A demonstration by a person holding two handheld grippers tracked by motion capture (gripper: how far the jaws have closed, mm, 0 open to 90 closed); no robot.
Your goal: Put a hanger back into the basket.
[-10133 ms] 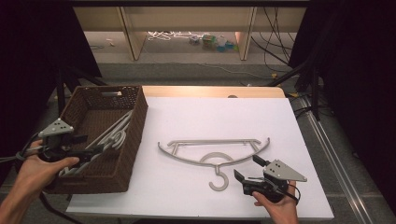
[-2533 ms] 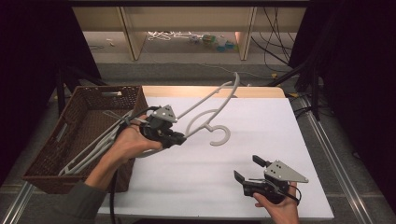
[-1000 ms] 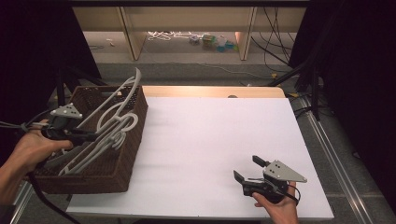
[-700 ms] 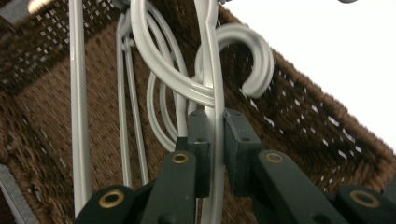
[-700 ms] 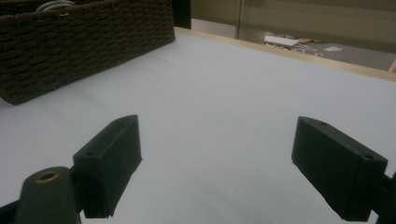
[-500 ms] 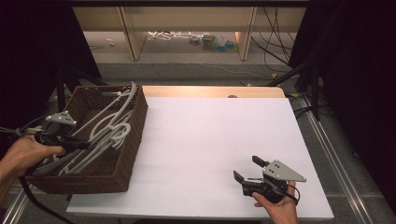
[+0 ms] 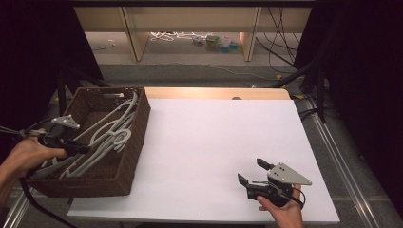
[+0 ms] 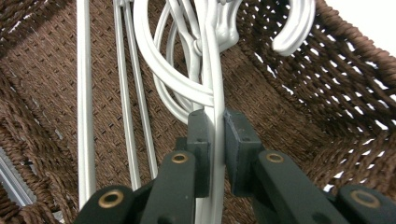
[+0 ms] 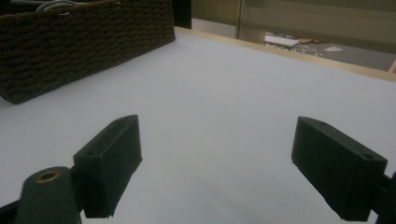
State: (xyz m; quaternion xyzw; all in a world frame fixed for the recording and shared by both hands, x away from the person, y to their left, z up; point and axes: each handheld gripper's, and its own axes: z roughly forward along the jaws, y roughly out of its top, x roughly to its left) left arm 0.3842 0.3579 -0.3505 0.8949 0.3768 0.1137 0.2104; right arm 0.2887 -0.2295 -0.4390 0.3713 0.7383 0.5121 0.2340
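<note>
A brown wicker basket (image 7: 138,128) stands at the table's left edge and holds several white clothes hangers (image 7: 111,133). My left gripper (image 7: 83,149) reaches into it from the left, shut on a hanger's white bar (image 8: 214,84). The left gripper view shows the pads clamping that bar, with the other hangers (image 8: 140,56) lying on the woven bottom. My right gripper (image 7: 252,173) rests on the white table near the front right, open with nothing between its fingers. Its own view shows the two black pads (image 9: 112,154) wide apart over the bare table and the basket (image 9: 88,42) farther off.
A white sheet (image 7: 214,152) covers the table, with a wooden strip (image 7: 214,92) along its far edge. Beyond it a low shelf (image 7: 190,28) has clutter on the floor beneath. Cables trail at the right.
My left gripper has lowered the hanger from a raised tilt down into the basket among the others. The right gripper has stayed where it was.
</note>
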